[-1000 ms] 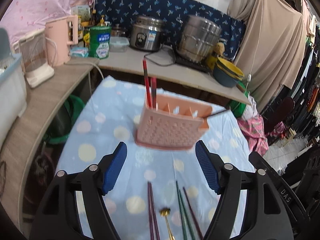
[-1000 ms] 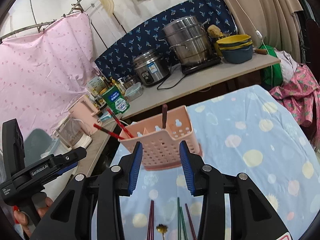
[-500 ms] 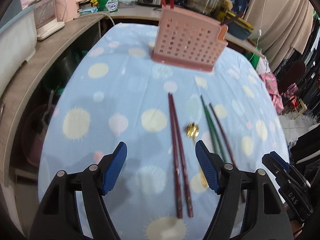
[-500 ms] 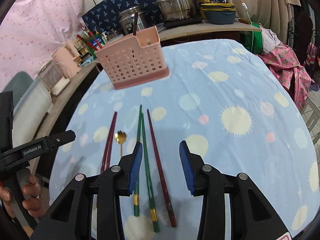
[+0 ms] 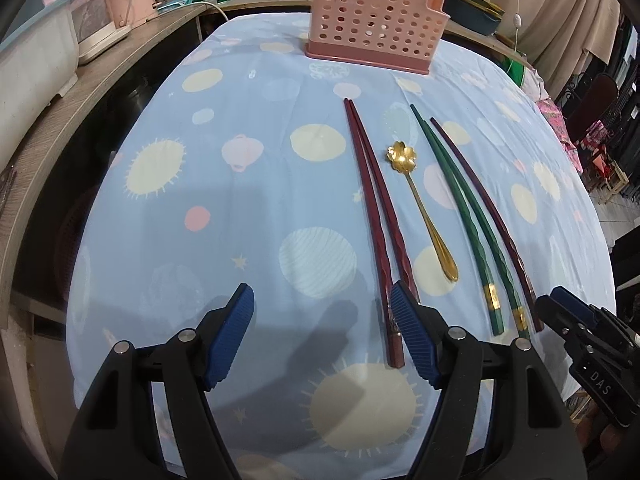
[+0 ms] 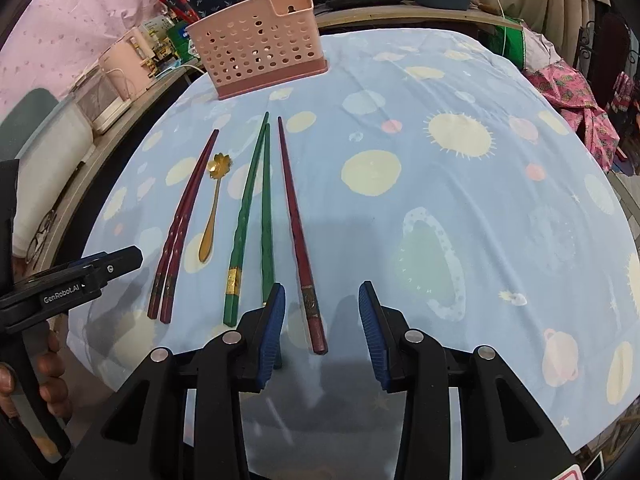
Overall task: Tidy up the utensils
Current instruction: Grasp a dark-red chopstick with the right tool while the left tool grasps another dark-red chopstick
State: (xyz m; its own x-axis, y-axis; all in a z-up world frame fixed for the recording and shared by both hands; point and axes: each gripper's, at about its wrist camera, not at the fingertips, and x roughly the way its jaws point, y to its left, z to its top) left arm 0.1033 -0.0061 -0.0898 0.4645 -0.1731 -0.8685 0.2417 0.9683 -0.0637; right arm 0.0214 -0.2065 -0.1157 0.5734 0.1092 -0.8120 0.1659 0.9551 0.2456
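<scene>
Maroon chopstick between right jaws (unpinched)

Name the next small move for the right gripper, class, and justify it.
Probably lower the open right gripper onto the single dark red chopstick, whose near end already lies between its jaws, then close. Nothing is held yet, and the pink caddy waits behind.

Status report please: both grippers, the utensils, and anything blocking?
Left gripper open, empty; right gripper open, empty. Chopsticks and gold spoon flat on cloth; pink holder beyond them. Nothing blocking.
</scene>
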